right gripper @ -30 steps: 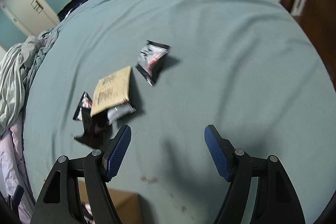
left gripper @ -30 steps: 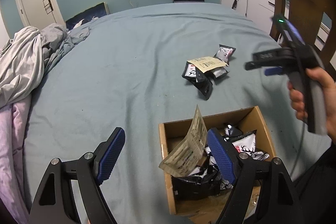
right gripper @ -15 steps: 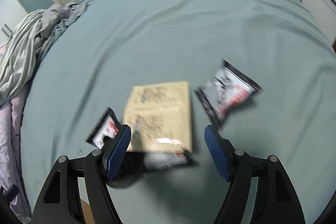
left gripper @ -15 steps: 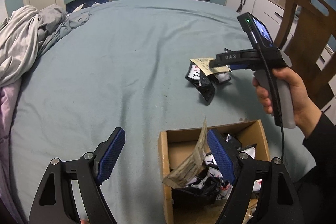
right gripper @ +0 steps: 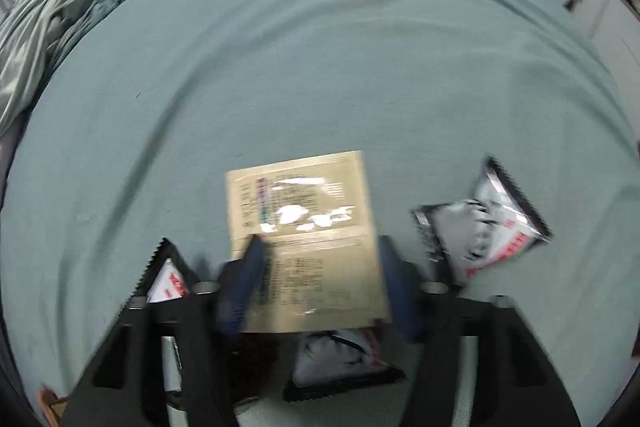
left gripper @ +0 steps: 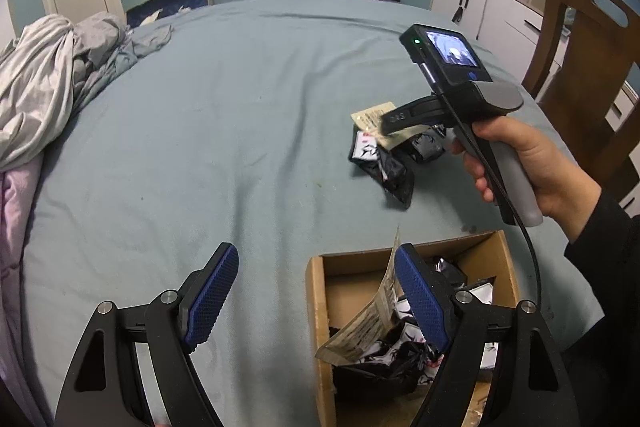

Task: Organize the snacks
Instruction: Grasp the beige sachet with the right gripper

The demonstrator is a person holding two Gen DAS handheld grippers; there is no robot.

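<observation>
We judge it partly done: box point(left gripper: 316, 291) holds packets, pile point(right gripper: 304, 239) remains under our open right gripper point(right gripper: 320, 291); left gripper point(left gripper: 316, 295) open, idle.

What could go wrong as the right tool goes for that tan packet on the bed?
The right tool straddles the flat tan packet, which lies on top of darker snack bags; closing may pinch a bag underneath too, or slide off the thin packet. In the cardboard box, another tan packet leans against the edge and might get knocked out.
</observation>
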